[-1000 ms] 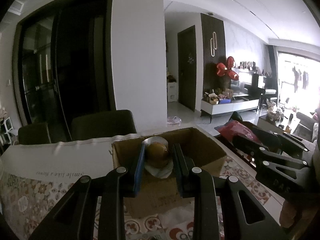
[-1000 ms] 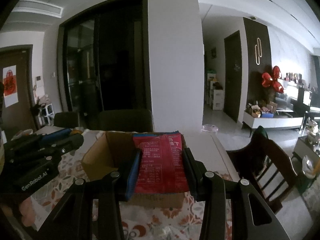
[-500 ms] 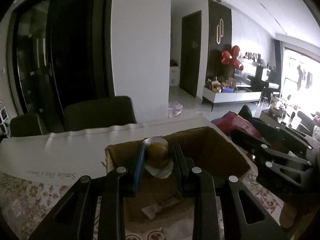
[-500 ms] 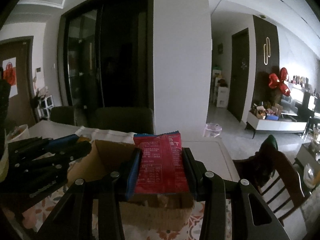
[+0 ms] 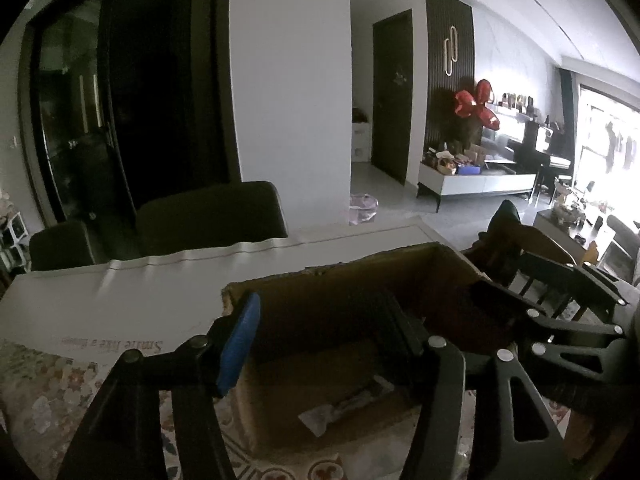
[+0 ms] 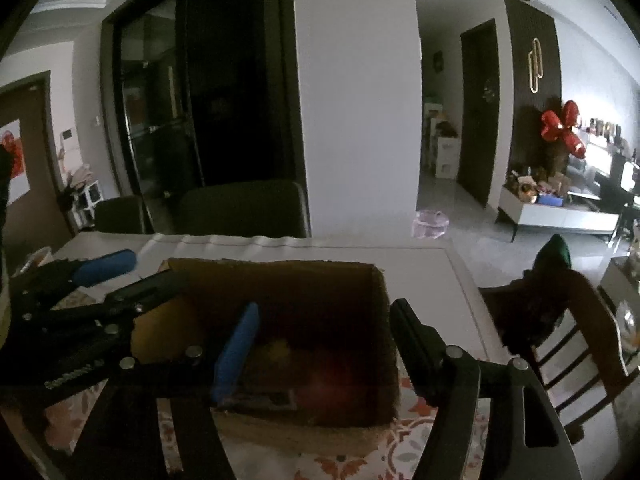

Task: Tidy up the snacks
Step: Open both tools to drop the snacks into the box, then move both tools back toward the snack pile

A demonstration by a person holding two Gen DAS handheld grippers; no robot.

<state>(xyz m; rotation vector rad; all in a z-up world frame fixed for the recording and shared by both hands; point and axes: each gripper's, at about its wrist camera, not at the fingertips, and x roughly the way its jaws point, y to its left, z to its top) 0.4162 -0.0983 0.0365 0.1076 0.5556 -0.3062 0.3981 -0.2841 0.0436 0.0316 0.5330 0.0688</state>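
Hovering over an open brown cardboard box [image 5: 352, 320], the left gripper [image 5: 316, 340] has its jaws spread apart, just opened, with nothing between them. The right gripper [image 6: 320, 344], over the same box [image 6: 280, 292], stands likewise parted, its jaws just opened and empty. Inside the box lie the snacks: a pale crinkled wrapper [image 5: 344, 408] flat on the bottom in the left view, a yellowish rounded piece [image 6: 280, 350] and a dim red packet [image 6: 332, 384] in the right view, details lost in shadow. The box sits on a table [image 5: 120, 300] with a floral cloth. Beyond stand dark chairs [image 5: 212, 212] and a white wall.
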